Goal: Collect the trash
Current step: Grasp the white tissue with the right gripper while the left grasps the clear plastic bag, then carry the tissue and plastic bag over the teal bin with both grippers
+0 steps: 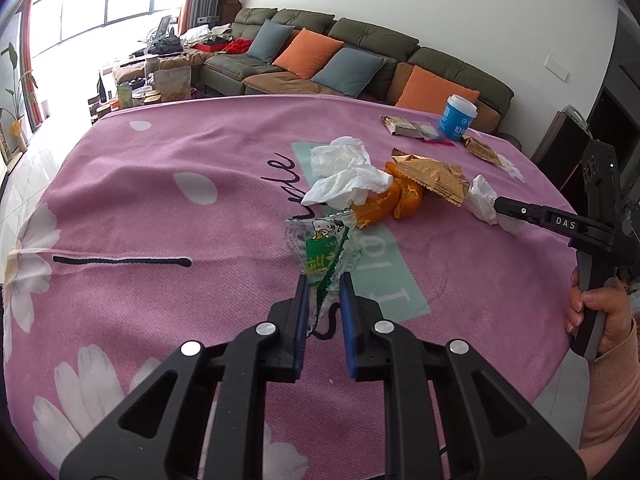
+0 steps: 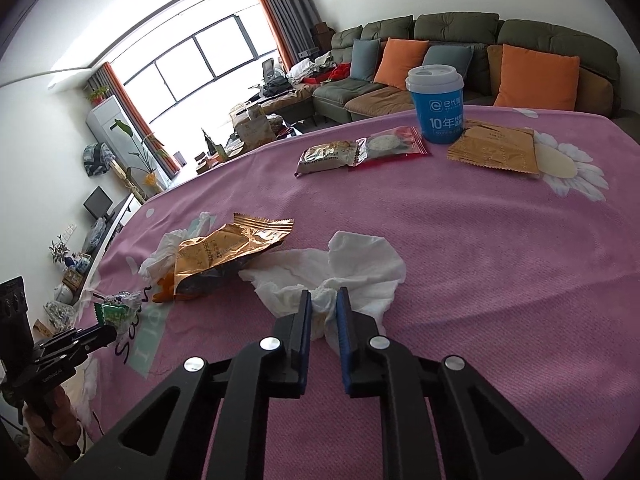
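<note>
My left gripper (image 1: 324, 284) is shut on a clear wrapper with green print (image 1: 320, 248), pinched between its blue pads just above the pink flowered tablecloth (image 1: 160, 220). My right gripper (image 2: 325, 298) is shut on a crumpled white tissue (image 2: 360, 264) that lies on the cloth. In the left wrist view the right gripper (image 1: 500, 209) comes in from the right, with a hand on its handle. Between the two lie a gold foil wrapper (image 1: 432, 178), orange peel (image 1: 396, 200) and another white tissue (image 1: 344, 168).
A blue paper cup with a white lid (image 2: 438, 108) stands at the far side of the table. Beside it lie a brown snack packet (image 2: 328, 158), a red-edged packet (image 2: 392, 144) and a flat gold packet (image 2: 496, 150). A green sofa with cushions (image 1: 360, 52) runs behind the table.
</note>
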`<state>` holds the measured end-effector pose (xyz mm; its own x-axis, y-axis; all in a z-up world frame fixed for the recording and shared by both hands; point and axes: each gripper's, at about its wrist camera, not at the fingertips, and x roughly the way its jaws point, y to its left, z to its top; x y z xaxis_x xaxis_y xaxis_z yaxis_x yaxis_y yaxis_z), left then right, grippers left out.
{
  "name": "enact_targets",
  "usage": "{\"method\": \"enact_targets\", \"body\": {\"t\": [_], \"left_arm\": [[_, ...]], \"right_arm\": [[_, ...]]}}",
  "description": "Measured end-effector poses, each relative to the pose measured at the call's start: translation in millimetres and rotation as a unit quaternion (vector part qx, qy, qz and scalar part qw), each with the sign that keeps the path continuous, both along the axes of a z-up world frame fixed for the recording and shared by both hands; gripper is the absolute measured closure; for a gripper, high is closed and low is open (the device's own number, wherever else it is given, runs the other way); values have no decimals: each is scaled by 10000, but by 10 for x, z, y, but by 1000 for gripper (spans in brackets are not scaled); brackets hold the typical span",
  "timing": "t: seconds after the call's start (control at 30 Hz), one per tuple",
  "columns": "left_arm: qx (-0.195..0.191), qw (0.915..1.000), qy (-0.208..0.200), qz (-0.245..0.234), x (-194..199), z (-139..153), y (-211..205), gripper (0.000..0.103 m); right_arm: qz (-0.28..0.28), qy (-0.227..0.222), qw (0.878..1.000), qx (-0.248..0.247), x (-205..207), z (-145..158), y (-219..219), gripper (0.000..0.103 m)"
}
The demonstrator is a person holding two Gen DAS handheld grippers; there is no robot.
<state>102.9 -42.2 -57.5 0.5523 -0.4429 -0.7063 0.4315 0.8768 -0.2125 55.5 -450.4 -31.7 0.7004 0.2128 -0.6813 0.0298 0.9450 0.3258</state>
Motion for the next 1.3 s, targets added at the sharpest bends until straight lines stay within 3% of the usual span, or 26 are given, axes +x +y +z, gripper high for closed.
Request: {"method": "enact_targets", "body": {"t": [0.13, 0.3, 0.33, 0.37, 0.4, 0.43, 0.6, 0.7, 0.77, 0.87, 1.13, 1.3], "left_arm": [[-53, 9999, -88, 10, -98, 49, 80, 88], [-189, 9996, -192, 54, -211, 133, 224, 88], [-213, 9995, -203, 71, -224, 147, 254, 88], [-229, 9994, -226, 82, -241, 159, 281, 88], [-245, 9994, -245, 85, -258, 169, 304, 88], [-260, 9993, -256, 96, -272, 178, 326, 88], [-292, 9990, -274, 180, -313, 204, 423, 88], [-325, 9989, -250, 244, -328, 198, 484, 88], [-343, 9987, -241, 280, -340, 195, 525, 88], [-373, 9985, -250, 312, -360, 201, 586, 88], [-468, 9973, -350, 433, -443, 268, 757, 88], [-494, 9960, -450, 586, -534, 324, 930, 88]], "right_arm": [[33, -172, 9998, 124, -117, 83, 4, 99], [103, -292, 9994, 155, -180, 187, 38, 97], [85, -266, 9996, 96, -172, 187, 56, 91], [46, -249, 9997, 63, -155, 179, 66, 61], [20, -221, 9998, -8, -132, 169, 87, 45], [30, -236, 9996, -121, -117, 162, 128, 38], [87, 68, 9979, -640, 79, 43, 293, 38], [12, 298, 9956, -884, 147, -46, 326, 49], [-24, 270, 9949, -973, 127, -36, 317, 73], [-30, 220, 9969, -757, 59, -15, 236, 91], [40, -359, 9988, -328, -272, 302, 175, 95], [522, -742, 9958, -145, -377, 540, 420, 95]]}}
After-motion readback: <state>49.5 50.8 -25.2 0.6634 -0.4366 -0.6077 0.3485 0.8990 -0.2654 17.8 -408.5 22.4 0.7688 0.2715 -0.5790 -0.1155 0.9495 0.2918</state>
